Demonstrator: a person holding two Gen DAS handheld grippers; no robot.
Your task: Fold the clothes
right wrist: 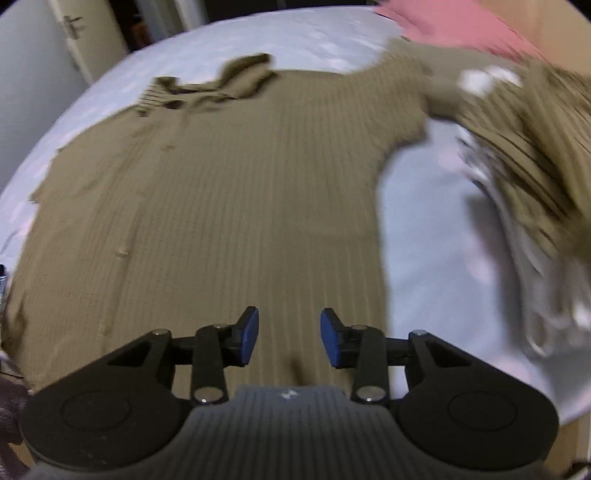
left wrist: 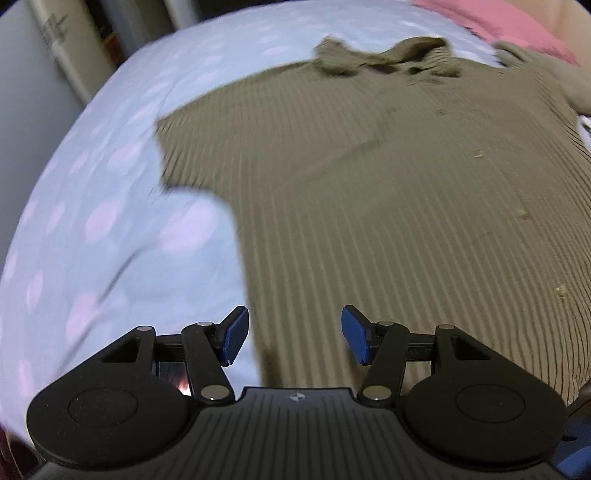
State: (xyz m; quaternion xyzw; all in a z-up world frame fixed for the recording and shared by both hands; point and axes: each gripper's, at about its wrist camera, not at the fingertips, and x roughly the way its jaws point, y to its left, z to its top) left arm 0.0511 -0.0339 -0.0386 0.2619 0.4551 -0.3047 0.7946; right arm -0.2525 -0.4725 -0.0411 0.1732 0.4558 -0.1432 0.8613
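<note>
An olive striped button shirt [left wrist: 369, 192] lies spread flat on the bed, its collar [left wrist: 384, 59] at the far end and a short sleeve [left wrist: 192, 147] out to the left. My left gripper [left wrist: 293, 334] hovers open above the shirt's near left edge, nothing between its blue pads. In the right wrist view the same shirt [right wrist: 221, 206] fills the middle, collar [right wrist: 214, 85] far left and its other sleeve [right wrist: 402, 92] at the upper right. My right gripper [right wrist: 290, 338] stands open over the lower hem area, its pads apart and clear of the cloth.
The bed carries a pale blue sheet with pink dots [left wrist: 110, 221]. A pink pillow [left wrist: 498, 22] lies at the far right. A blurred heap of striped and white clothes [right wrist: 528, 177] sits right of the shirt. A door and wall [right wrist: 74, 33] stand beyond the bed.
</note>
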